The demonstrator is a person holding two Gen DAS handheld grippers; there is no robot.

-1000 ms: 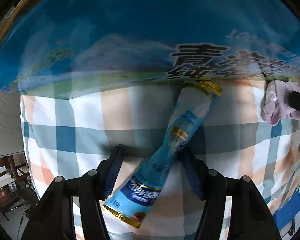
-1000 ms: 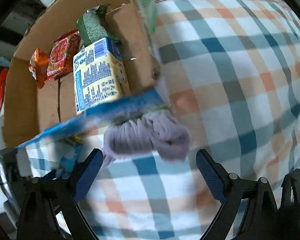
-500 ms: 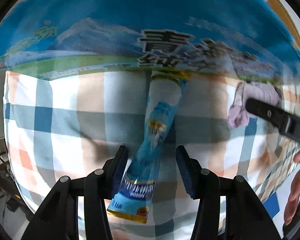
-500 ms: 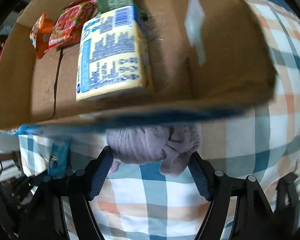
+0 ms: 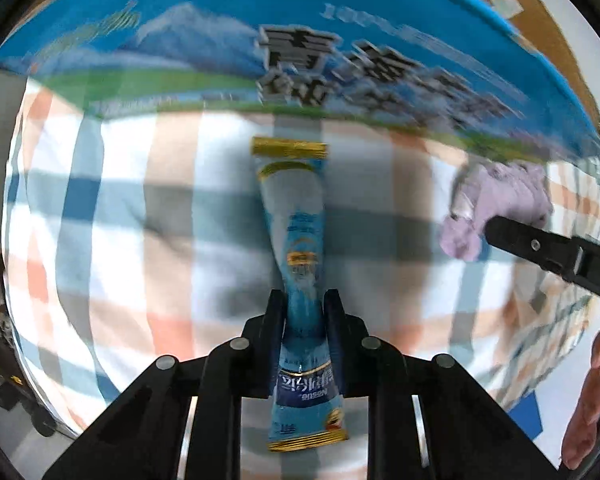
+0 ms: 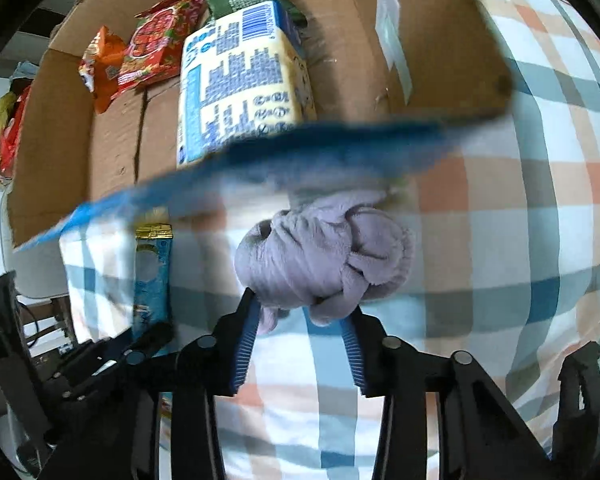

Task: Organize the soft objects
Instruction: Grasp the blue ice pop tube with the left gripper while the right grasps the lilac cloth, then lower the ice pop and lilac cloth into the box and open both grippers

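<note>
I am now squeezing my left gripper (image 5: 304, 308) tight on the blue packet (image 5: 300, 280), which a moment ago was lying loose between wide-open jaws. The packet is lying on the checked cloth (image 5: 112, 208), pointing at the near wall of the cardboard box (image 6: 112, 148), and its far gold end is sitting just beside that wall. My right gripper (image 6: 300, 320) is closing too: its jaws were spread wide a second ago, and now they are pinching the near edge of the soft purple cloth bundle (image 6: 324, 260), which is bunched up on the checked cloth right against the same box wall. So I am holding both soft things at once, and I think the grabbing part is done. Inside the box I am seeing a yellow and blue pack (image 6: 240, 84) and red snack bags (image 6: 160, 40) already lying there. Next, I am guessing, I will be lifting both things over the wall and into the box.
</note>
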